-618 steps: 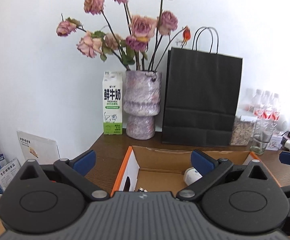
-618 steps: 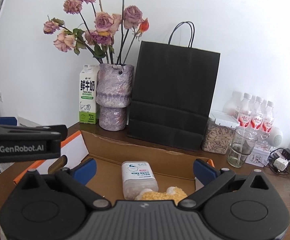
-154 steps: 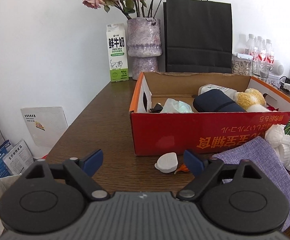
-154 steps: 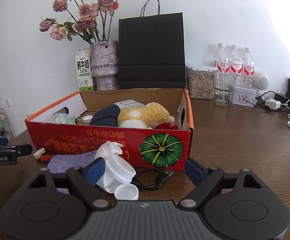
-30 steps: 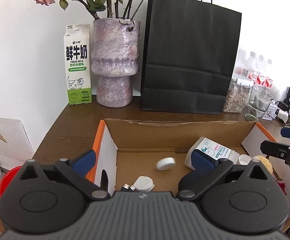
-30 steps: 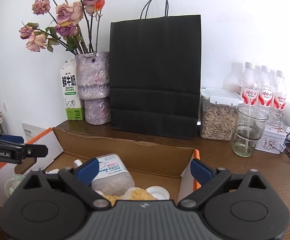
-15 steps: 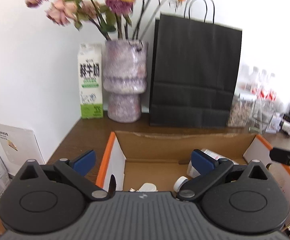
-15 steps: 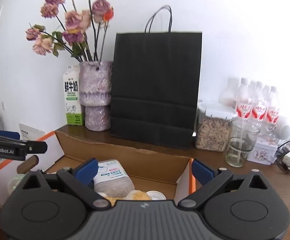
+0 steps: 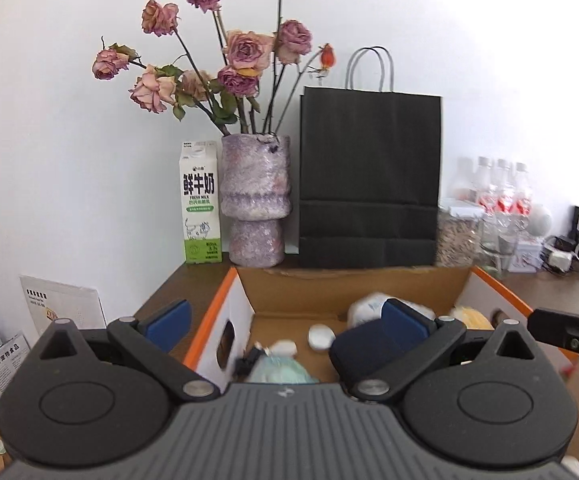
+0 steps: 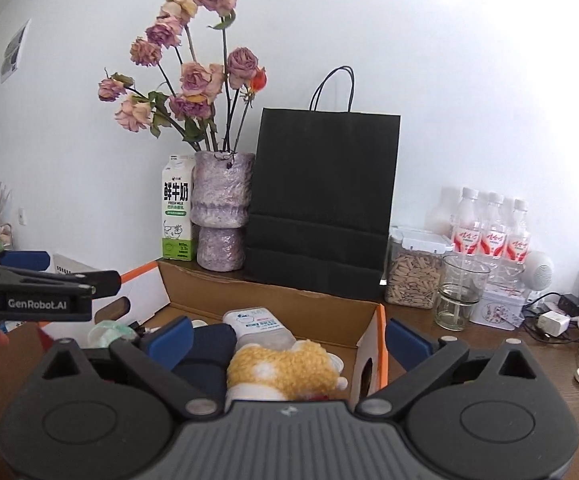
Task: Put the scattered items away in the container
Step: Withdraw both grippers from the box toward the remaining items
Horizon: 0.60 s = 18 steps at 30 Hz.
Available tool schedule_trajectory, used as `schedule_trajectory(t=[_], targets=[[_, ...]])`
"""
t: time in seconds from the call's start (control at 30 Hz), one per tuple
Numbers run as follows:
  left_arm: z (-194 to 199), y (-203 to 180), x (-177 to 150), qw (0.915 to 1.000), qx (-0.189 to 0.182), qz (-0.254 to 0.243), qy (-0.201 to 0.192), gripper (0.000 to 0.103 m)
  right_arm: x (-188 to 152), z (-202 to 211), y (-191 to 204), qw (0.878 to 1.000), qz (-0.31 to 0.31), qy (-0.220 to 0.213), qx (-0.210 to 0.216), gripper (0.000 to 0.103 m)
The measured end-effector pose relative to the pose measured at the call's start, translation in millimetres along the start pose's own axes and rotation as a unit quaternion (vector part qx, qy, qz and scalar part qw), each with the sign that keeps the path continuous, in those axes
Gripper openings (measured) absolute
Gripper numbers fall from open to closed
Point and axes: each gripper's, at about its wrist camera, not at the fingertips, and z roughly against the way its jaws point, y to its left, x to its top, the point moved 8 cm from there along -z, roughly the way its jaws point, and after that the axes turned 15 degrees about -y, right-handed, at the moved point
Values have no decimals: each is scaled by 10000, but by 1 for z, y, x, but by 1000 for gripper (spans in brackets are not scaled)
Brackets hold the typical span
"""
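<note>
The cardboard box (image 9: 289,292) with orange rim stands below both grippers; it also shows in the right wrist view (image 10: 289,304). Inside lie a white bottle (image 10: 257,326), a yellow plush toy (image 10: 285,368), a dark navy pouch (image 9: 365,346), a pale green bag (image 9: 279,370) and a white cap (image 9: 320,335). My left gripper (image 9: 285,316) is open and empty over the box's left part. My right gripper (image 10: 287,338) is open and empty over the box's right part.
Behind the box stand a milk carton (image 9: 200,208), a purple vase of roses (image 9: 255,200) and a black paper bag (image 9: 369,176). To the right are a seed jar (image 10: 413,276), a glass (image 10: 459,292), water bottles (image 10: 489,224) and cables (image 10: 561,324).
Both grippers have drawn back and up from the box over the last second, so more of its contents show. Both stay open and empty.
</note>
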Motion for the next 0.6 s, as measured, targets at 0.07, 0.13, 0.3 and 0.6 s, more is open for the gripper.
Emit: schedule_trajectory(t=[0.07,0.13,0.3,0.6], targets=[[12,-3,-7,10000,-6,-71,69,103,-6,13,1,10000,-2,64,-19,103],[24,-3,-17,9998,-9,-118,158,103,-15,24,1,9998,-2,181,-56,103],[44,6,-40,9985,79,-221,496,103,-45,50,-4,9983,-87,551,-150,103],[67,32,-73,9937,116,79,1109,103,-94,79,-16,9916,-58,1242,-351,103]])
